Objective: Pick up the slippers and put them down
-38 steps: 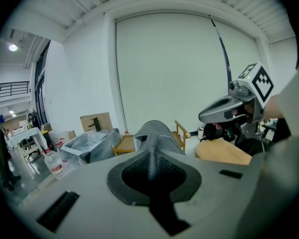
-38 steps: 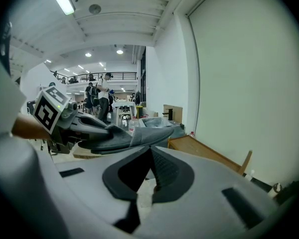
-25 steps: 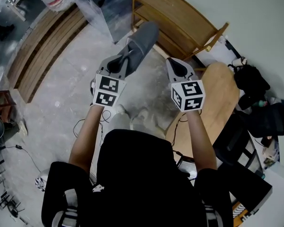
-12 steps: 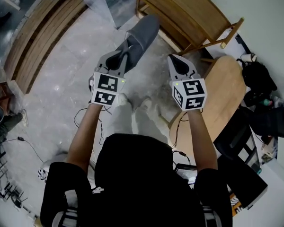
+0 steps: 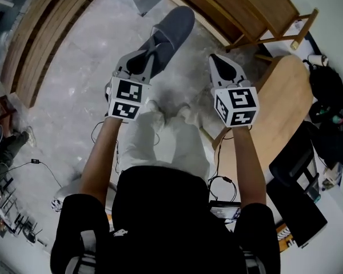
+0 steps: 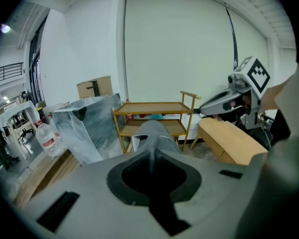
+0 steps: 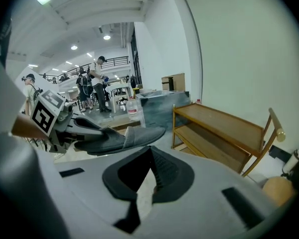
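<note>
- The likeliest slip, I judged, was at the grip itself: the left gripper point(image 5: 151, 53) had its jaws nearly closed on only a thin fold at the near end of the soft grey fabric slipper point(image 5: 172, 34). The rest of the slipper stuck out unsupported beyond the tips. A jolt or a quick tilt could have let it swing, twist or pull free.
- The slipper's toe reached toward the light wooden two-shelf rack point(image 5: 240, 10) at the top of the head view. Carried further that way, it might have clipped the rack's frame and been knocked askew.
- Released from the air, it could have landed on its side or upside down on the pale mottled floor point(image 5: 74, 96).
- The right gripper point(image 5: 213, 57) had its jaws together at the tips with nothing between them. No second slipper showed in any view.
- The slipper lay in the upper middle of the head view, off the floor. It ran up and right from the left jaws, well apart from the right gripper's tips.
</note>
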Demonstrator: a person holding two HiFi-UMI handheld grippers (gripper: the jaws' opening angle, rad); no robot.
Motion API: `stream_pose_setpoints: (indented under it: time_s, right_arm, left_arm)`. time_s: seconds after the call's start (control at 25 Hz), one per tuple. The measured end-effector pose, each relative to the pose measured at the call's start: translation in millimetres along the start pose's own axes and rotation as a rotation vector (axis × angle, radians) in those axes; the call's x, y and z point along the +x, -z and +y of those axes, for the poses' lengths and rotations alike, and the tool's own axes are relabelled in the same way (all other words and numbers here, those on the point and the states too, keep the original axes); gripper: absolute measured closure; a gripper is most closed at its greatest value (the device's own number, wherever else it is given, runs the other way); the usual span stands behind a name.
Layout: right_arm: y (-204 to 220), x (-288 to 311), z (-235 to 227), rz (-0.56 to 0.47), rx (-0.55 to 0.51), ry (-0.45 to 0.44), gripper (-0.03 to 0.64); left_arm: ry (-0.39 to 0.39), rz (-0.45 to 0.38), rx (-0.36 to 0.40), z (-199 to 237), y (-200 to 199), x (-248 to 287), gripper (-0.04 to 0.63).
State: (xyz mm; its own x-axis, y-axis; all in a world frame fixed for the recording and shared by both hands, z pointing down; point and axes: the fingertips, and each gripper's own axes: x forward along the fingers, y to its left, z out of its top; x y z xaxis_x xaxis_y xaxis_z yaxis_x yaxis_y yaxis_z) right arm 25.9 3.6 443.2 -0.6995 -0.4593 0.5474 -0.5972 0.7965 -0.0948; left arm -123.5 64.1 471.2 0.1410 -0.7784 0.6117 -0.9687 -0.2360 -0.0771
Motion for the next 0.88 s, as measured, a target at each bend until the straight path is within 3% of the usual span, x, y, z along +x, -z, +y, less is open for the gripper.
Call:
stream_pose_setpoints:
  time_s: [0.56,0.88]
  right_arm:
    - [137.2,107.2,-24.5,0.049,-0.020,0.010,0.618]
    - [214.3,167.4,-36.3,0.050,-0.032,0.010,0.618]
  left_arm:
    - [0.052,0.007,0.021,-10.2,125.6,138.0,0.572]
    - [0.044,0.011,0.065,-12.3,195.0,207.3,0.572]
